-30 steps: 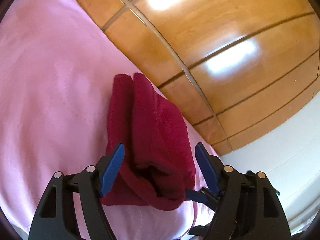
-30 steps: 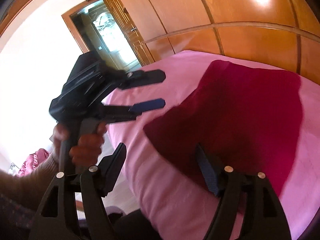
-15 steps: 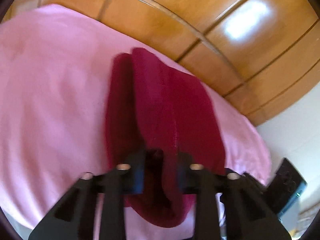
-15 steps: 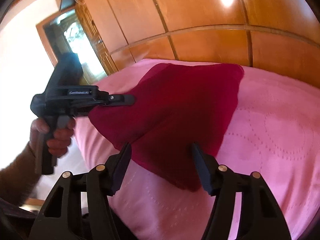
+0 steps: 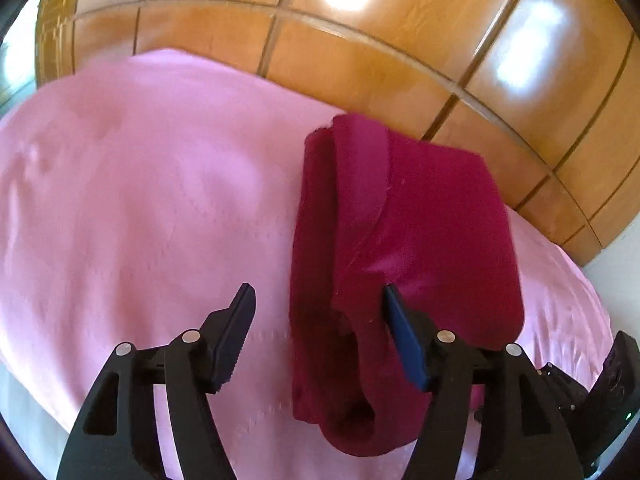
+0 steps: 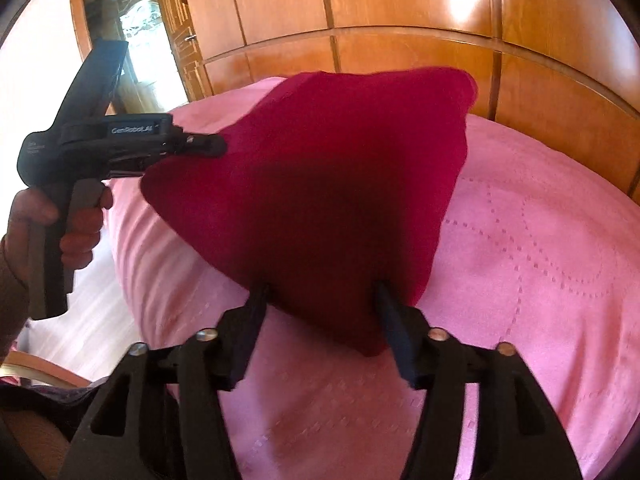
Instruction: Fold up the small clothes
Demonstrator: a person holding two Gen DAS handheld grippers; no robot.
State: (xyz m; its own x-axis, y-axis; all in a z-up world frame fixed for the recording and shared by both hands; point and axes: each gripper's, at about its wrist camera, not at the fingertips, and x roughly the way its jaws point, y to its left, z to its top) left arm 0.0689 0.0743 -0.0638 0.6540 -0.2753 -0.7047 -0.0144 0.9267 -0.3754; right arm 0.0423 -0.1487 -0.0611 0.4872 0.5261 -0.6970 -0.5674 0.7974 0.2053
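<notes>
A dark red folded garment (image 5: 416,240) lies on the pink bed cover (image 5: 140,200); it also shows in the right wrist view (image 6: 340,184). My left gripper (image 5: 320,300) is open, its jaws wide apart, with the garment's near folded end lying between and under the right finger. In the right wrist view the left gripper (image 6: 216,146) touches the garment's left edge. My right gripper (image 6: 320,296) is open, its fingers either side of the garment's near corner, which lies between them.
A wooden panelled wardrobe (image 6: 400,12) stands behind the bed. A doorway (image 6: 120,40) is at the far left. The bed's near edge (image 6: 132,320) drops to the floor on the left. A hand (image 6: 72,232) holds the left gripper.
My left gripper had shut on the garment's end half a second ago and is now open again. My right gripper has moved forward onto the garment's near corner.
</notes>
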